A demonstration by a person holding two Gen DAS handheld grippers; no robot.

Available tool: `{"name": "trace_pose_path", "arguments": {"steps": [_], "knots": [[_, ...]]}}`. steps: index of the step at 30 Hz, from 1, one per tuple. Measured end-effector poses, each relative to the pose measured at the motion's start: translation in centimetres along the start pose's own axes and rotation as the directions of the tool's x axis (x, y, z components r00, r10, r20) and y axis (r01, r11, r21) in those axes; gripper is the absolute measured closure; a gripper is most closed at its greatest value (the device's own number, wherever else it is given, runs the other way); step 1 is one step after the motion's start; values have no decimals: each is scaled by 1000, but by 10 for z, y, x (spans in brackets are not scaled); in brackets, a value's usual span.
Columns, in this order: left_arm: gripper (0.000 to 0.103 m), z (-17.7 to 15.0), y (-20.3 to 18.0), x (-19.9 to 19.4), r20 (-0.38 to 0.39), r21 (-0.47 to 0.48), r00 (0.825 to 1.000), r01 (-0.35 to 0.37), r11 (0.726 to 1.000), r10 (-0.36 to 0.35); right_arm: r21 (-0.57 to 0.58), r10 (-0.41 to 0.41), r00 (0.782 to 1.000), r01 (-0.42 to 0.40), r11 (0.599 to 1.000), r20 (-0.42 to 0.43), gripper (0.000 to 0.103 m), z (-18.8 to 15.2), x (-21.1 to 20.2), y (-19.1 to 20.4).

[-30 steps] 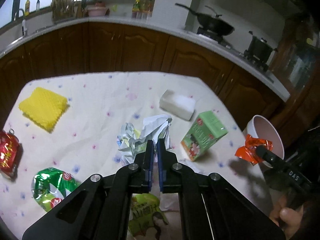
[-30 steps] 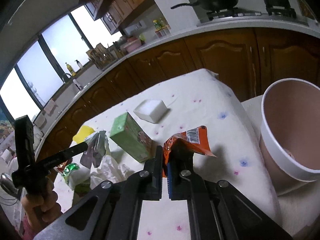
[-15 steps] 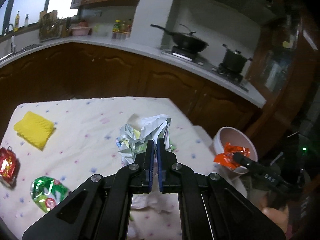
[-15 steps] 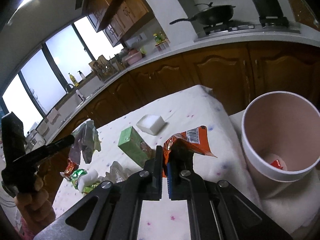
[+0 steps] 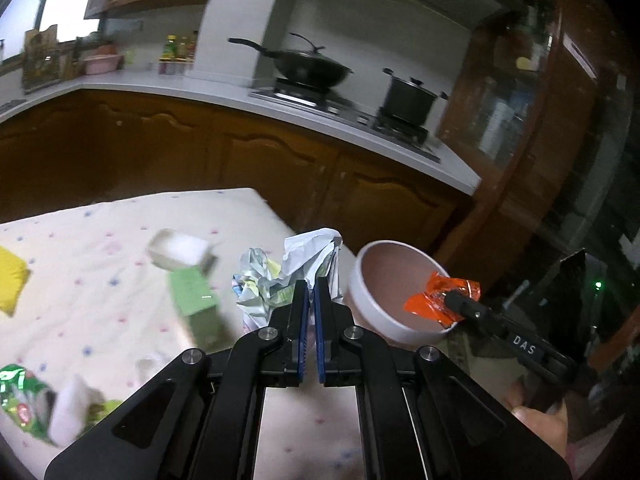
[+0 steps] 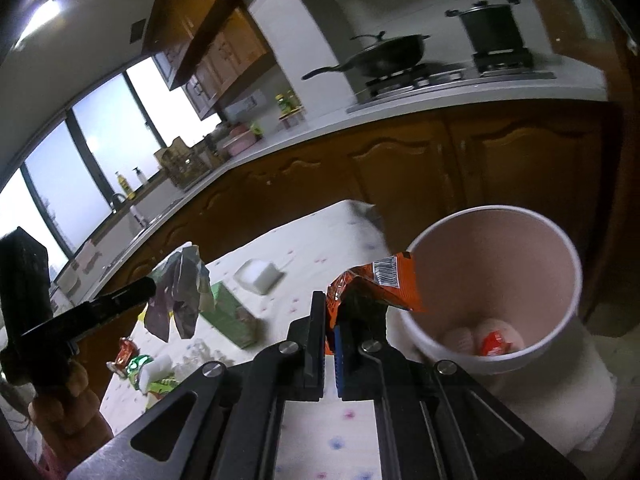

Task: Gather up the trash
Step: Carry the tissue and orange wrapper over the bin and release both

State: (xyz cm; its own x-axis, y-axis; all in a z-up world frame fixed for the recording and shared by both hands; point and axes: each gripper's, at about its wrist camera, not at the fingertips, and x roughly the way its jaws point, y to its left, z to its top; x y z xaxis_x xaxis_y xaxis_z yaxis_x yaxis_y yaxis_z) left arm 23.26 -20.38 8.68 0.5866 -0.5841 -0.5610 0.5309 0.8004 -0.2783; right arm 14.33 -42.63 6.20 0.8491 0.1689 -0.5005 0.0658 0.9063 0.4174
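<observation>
My left gripper (image 5: 310, 286) is shut on a crumpled paper wad (image 5: 280, 272) and holds it in the air just left of the white bin (image 5: 362, 304); the wad also shows in the right wrist view (image 6: 180, 292). My right gripper (image 6: 330, 300) is shut on an orange wrapper (image 6: 388, 284) at the bin's near rim (image 6: 572, 280). The wrapper hangs over the bin's right rim in the left wrist view (image 5: 434, 298). A red scrap (image 6: 494, 342) lies in the bin's bottom.
On the spotted tablecloth (image 5: 100, 280) lie a green carton (image 5: 192, 300), a white block (image 5: 180, 248), a yellow sponge (image 5: 10, 280) and a green wrapper (image 5: 20, 392). A kitchen counter with a wok (image 5: 308, 66) and a pot (image 5: 408, 96) runs behind.
Both grippers moved towards the bin. The left lifted the paper wad off the table and swung right. The right brought the orange wrapper up to the bin's rim.
</observation>
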Motion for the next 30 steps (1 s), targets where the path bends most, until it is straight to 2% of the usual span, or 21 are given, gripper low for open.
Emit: {"name": "trace_pose_path", "arguments": {"steps": [3, 17, 24, 30], "knots": [[101, 2, -16, 15, -21, 6, 999, 42, 999, -42, 20, -28, 1000, 28, 999, 10, 100, 3, -6, -16], [101, 10, -74, 74, -100, 41, 987, 129, 991, -124, 81, -104, 994, 103, 991, 17, 100, 16, -13, -74], [101, 12, -95, 114, -171, 58, 974, 163, 985, -151, 66, -134, 991, 136, 989, -29, 100, 20, 1, -95], [101, 11, -106, 150, -235, 63, 961, 164, 984, -145, 70, -146, 987, 151, 986, -68, 100, 23, 13, -112]]}}
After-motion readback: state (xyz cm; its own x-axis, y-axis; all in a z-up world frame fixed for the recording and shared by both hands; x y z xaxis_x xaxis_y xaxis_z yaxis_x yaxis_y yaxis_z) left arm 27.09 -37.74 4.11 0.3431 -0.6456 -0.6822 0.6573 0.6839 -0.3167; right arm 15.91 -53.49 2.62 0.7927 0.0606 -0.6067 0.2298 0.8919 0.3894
